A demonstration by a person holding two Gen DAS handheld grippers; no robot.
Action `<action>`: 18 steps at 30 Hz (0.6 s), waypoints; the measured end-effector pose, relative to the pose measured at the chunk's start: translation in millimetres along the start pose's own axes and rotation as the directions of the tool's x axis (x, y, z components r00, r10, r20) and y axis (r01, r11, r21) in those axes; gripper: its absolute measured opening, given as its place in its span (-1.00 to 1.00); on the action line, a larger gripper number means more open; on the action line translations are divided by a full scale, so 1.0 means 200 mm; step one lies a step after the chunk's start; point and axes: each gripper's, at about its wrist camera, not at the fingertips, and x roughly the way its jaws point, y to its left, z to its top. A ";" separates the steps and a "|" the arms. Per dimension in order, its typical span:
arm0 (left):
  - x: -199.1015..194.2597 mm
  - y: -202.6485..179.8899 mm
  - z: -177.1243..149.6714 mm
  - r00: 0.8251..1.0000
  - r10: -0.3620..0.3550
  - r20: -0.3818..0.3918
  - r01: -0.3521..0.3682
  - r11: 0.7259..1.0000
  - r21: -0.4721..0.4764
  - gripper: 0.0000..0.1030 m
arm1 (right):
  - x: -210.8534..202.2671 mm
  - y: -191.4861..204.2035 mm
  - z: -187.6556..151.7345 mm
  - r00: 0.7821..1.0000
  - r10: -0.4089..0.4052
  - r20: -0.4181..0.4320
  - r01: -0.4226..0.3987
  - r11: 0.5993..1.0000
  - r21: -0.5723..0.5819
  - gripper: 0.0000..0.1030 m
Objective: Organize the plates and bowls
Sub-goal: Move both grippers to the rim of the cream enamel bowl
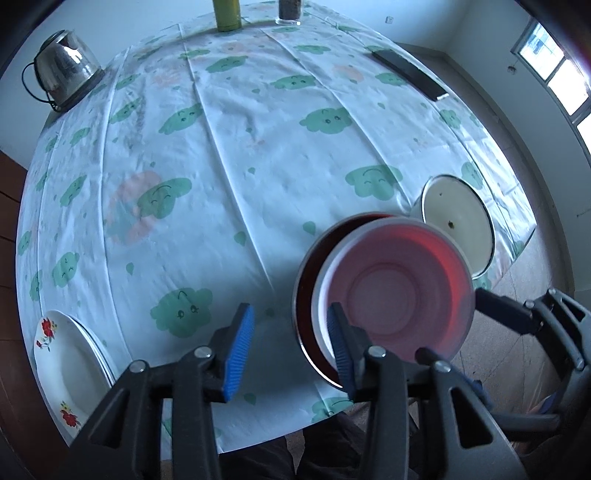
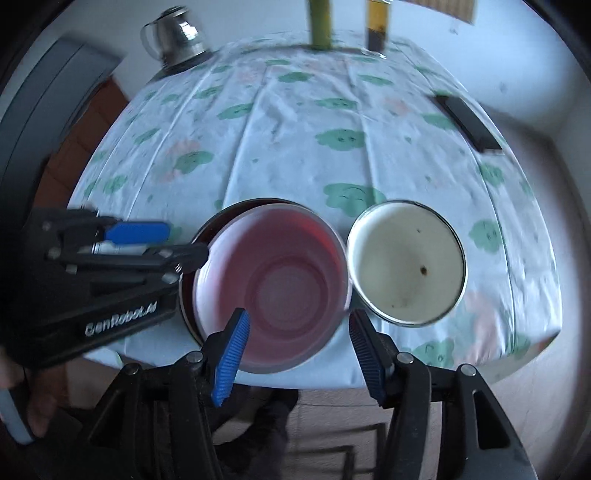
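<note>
Cool, bluish daylight is coming in from the bright, overexposed window at the upper right of the left wrist view, leaving both pictures rather dim. Fisheye distortion is bending the white cloud-patterned tablecloth into a dome and darkening the corners. The right wrist view is showing motion blur, smearing the shiny steel kettle and the table's far edge.

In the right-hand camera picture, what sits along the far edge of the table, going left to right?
Metal kettle → green bottle → glass jar with dark contents → black remote-like slab, further along the right edge.
</note>
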 end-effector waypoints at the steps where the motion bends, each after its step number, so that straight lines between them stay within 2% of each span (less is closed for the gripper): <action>1: 0.00 0.01 0.00 1.000 0.000 0.003 0.000 1.000 -0.005 -0.20 | 0.01 0.02 0.00 1.000 -0.024 -0.002 0.024 0.999 -0.030 0.15; 4: -0.01 0.03 -0.01 1.000 -0.002 0.004 0.002 1.000 -0.018 -0.14 | 0.02 0.06 -0.01 0.999 -0.052 -0.002 0.051 0.996 -0.068 0.15; 7: 0.00 0.03 -0.01 1.000 -0.002 0.001 0.002 1.000 -0.025 -0.14 | 0.01 0.14 -0.02 0.995 -0.097 0.028 0.100 0.981 -0.167 0.17; 10: -0.01 0.04 -0.01 1.000 -0.002 0.007 0.002 1.000 -0.027 -0.14 | -0.01 0.11 -0.02 0.998 -0.061 0.036 0.064 0.991 -0.116 0.22; 15: -0.02 0.04 -0.01 1.000 -0.007 0.008 0.007 1.000 -0.026 -0.11 | -0.01 0.07 -0.02 0.997 -0.071 0.038 0.073 0.995 -0.075 0.22; 18: -0.02 0.04 -0.01 1.000 -0.006 0.009 0.006 1.000 -0.025 -0.11 | -0.03 0.05 -0.01 0.997 -0.047 0.053 0.050 0.997 -0.054 0.24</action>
